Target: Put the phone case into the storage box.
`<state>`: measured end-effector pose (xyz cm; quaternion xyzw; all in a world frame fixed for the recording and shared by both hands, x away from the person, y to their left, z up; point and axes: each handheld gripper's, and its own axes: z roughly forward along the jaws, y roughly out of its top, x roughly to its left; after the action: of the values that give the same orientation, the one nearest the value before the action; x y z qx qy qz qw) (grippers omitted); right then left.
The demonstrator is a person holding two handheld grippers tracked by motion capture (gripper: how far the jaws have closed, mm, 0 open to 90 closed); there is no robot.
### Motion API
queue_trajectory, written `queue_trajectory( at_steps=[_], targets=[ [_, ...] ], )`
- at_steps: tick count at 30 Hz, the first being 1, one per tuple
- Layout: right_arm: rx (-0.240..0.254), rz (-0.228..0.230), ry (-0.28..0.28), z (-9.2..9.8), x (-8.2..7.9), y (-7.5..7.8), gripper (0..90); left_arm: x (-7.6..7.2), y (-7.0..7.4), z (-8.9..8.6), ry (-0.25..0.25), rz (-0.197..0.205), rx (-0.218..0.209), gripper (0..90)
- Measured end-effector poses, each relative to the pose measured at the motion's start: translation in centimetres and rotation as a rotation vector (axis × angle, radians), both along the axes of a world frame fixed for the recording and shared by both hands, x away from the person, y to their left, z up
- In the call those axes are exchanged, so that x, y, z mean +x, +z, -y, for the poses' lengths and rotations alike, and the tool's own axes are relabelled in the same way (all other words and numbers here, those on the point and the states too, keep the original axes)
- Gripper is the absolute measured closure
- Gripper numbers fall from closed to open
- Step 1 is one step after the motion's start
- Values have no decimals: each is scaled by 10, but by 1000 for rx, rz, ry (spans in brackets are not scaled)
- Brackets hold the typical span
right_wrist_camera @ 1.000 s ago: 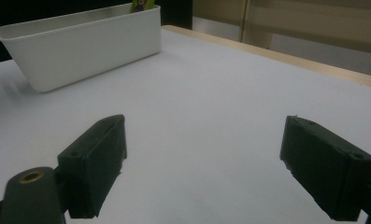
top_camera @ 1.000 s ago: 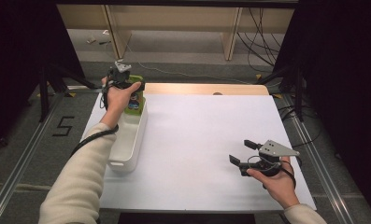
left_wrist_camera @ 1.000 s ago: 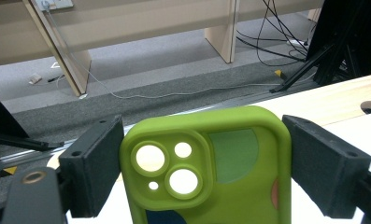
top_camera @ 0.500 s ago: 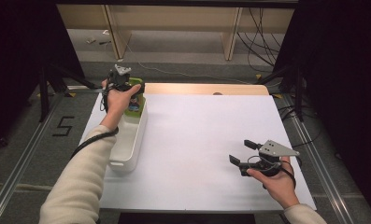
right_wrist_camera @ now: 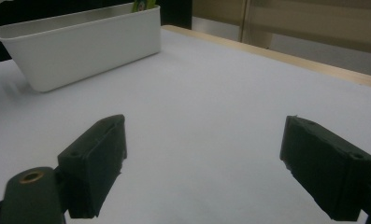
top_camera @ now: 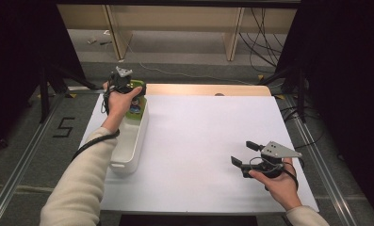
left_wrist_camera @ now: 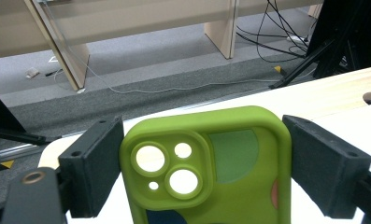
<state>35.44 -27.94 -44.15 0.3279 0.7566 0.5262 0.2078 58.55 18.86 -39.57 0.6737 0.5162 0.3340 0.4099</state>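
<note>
While the left gripper [left_wrist_camera: 204, 172] clamps the green phone case [left_wrist_camera: 220, 163], the right gripper [right_wrist_camera: 216, 172] gapes, seemingly idle.

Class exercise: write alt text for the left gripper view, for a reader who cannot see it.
A green phone case, camera cut-outs facing the viewer, is clamped edge to edge between the left gripper's two black jaws. Beyond it lie the white table, grey floor and cables.

Phone case [left_wrist_camera: 220, 168] was lime green, patterned with a darker green patch, a small reddish spot and a dark blue area at its lower edge (pattern partly cut off). Bin [top_camera: 130, 141] was plain white, sitting on a white table sheet [top_camera: 208, 141] with a pale wood edge strip. Gripper pads [right_wrist_camera: 96, 158] were matte black.
</note>
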Motion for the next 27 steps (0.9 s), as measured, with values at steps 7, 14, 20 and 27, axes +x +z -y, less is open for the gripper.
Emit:
queue_trajectory(
  at_steps=[7,14,20,27],
  targets=[
    [0,0,0,0,0,0,157,0,-3,0,-1,-4,-4,155],
    [0,1,0,0,0,0,157,0,-4,0,-3,-7,-6,155],
    [0,1,0,0,0,0,157,-1,-7,0,-5,-10,-7,154],
    [-1,0,0,0,0,0,157,-1,-9,-1,-6,-14,-9,154]
  ],
)
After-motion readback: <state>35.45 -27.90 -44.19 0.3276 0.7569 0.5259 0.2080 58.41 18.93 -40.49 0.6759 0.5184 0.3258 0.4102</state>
